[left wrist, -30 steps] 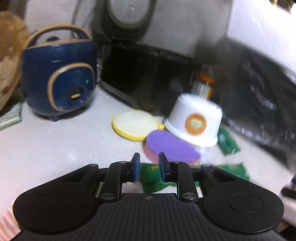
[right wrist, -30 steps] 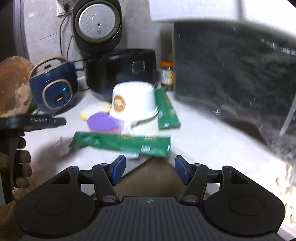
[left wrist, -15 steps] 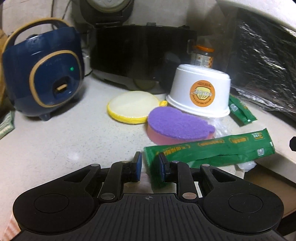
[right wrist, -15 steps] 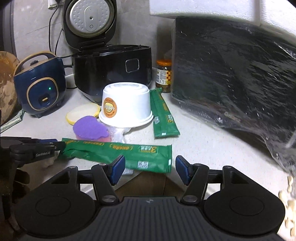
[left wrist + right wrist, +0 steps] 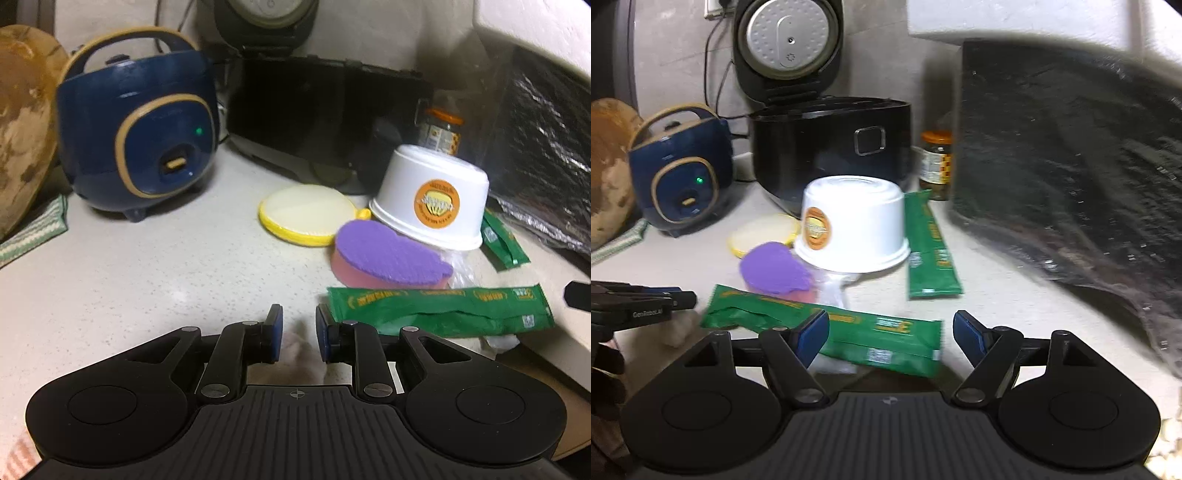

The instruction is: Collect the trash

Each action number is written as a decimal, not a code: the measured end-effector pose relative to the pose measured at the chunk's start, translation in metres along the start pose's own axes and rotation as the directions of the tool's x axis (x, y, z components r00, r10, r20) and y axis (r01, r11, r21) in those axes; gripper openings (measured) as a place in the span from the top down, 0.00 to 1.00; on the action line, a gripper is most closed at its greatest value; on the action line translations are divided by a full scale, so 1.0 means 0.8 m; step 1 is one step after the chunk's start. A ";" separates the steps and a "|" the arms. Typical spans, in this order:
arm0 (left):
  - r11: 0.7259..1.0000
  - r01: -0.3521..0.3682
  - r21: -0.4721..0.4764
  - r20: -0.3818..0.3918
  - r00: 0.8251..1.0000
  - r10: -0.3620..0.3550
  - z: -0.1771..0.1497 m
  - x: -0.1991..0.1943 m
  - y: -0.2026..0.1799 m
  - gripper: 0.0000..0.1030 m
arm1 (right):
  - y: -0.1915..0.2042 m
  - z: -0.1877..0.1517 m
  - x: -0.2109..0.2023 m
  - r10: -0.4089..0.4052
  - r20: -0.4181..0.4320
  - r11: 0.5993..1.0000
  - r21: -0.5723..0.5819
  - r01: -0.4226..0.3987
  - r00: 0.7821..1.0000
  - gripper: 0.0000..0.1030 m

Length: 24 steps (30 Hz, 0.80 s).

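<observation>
R gripper [image 5: 891,336] jaws opening over the green wrapper [image 5: 849,328], nothing pinched; L gripper [image 5: 298,330] narrow, whether gripping the pale wad [image 5: 297,345] can't tell. Wrapper's looking light, crinkly, slippery: grab mid-length.

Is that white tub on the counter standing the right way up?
No, the white tub sits upside down, its wide rim on the counter and its flat base facing up.

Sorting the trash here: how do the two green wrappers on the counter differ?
The near green wrapper lies crosswise along the counter's front edge, its end overhanging; the far green wrapper runs front to back, fully on the counter. The near one looks crumpled, the far one flatter. The near one lies in front of the upturned white cup, the far one beside it. Both are long green sachets with yellow print.
</observation>
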State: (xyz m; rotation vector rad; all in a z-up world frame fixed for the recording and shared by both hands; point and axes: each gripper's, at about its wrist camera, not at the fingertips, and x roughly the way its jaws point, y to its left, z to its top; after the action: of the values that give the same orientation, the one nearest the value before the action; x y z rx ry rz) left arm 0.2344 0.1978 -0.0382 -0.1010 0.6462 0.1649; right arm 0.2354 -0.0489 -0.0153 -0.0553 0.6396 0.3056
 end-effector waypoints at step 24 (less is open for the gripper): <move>0.976 0.164 -0.140 0.017 0.986 -0.164 0.009 -0.018 0.021 0.78 | 0.062 -0.012 0.055 0.363 -0.119 0.928 -0.043 -0.370 0.924 0.37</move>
State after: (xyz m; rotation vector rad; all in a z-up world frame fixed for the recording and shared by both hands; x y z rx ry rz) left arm 0.2240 0.2135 -0.0248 -0.2889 0.6177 0.0510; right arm 0.2485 0.0089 -0.0472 -0.0132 0.7482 0.6904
